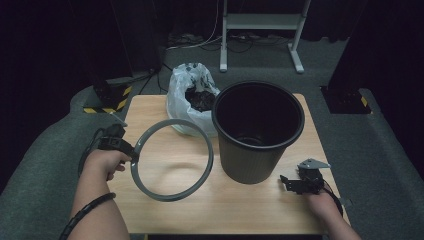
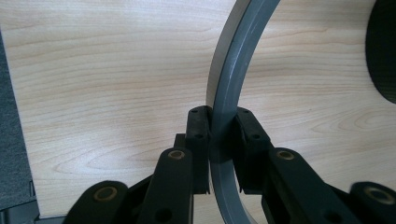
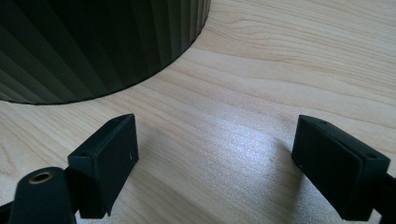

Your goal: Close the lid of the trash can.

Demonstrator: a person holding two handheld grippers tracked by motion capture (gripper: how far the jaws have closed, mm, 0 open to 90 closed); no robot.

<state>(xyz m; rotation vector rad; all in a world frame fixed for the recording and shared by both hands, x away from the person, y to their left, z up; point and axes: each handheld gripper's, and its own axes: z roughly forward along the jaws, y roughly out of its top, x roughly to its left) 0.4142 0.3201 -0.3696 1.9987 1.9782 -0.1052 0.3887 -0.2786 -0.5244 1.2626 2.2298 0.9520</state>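
Two hand-held grippers over the counter point(image 1: 260, 210). High view: left hand-held gripper point(image 1: 131, 155) at the left edge pinches the grey ring point(image 1: 172, 160) beside the black bin point(image 1: 257, 132). Left gripper view: pads clamp the ring's band. Right gripper view: right hand-held gripper point(image 3: 215, 163) spread wide, near the bin's base.

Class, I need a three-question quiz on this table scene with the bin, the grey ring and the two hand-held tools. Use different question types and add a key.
1. True or false: the left tool is shut on the grey ring.
2. Multiple choice: what stands between the jaws of the right tool? A) the black bin's wall B) bare table top C) the white plastic bag
3. Fill in: behind the ring, left of the black bin, sits a white plastic ____ on the table.

Key: 1 true; 2 B; 3 bag.
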